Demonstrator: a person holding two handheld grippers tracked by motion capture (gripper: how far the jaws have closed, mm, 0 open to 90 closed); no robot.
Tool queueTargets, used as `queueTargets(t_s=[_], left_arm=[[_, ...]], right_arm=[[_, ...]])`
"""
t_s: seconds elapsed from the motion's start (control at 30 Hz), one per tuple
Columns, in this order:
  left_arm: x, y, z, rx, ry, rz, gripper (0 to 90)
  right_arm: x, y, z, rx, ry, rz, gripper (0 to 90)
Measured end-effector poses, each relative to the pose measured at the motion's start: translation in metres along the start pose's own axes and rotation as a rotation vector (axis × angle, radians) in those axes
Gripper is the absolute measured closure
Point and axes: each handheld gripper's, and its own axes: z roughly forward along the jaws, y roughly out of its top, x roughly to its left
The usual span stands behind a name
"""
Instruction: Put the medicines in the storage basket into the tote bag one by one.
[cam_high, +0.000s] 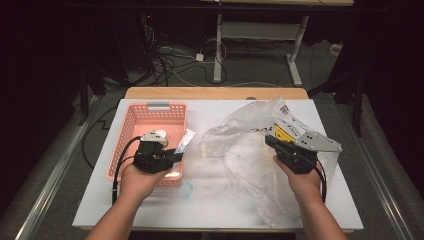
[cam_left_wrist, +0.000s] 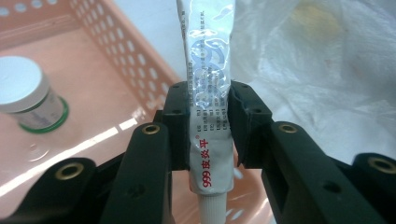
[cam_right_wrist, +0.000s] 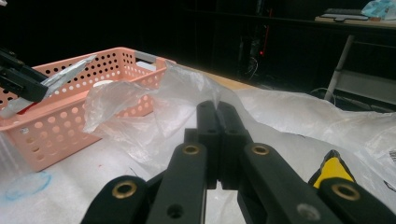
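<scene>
My left gripper is shut on a silver ointment tube with red print, held over the right rim of the pink basket. In the left gripper view the pads clamp the tube near its lower end, its white neck toward the camera. A white-lidded jar stands inside the basket. My right gripper is shut on a fold of the clear plastic bag; in the right gripper view the film is pinched between the closed jaws of the gripper.
A yellow-and-white package lies within the bag by my right hand. A small blue-edged clear thing rests on the white table in front of the basket. Desk legs and cables stand on the floor beyond the far table edge.
</scene>
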Motion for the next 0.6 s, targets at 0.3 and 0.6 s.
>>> queueTargets(t_s=[0.3,0.6], left_arm=[[-0.024,0.003,0.004,-0.031,-0.042,0.058,68.7],[-0.053,0.007,0.011,-0.053,-0.108,0.109,68.7]], right_arm=[[0.0,0.0,0.001,0.0,-0.002,-0.002,90.0],[-0.001,0.001,0.0,-0.002,-0.003,-0.003,90.0]])
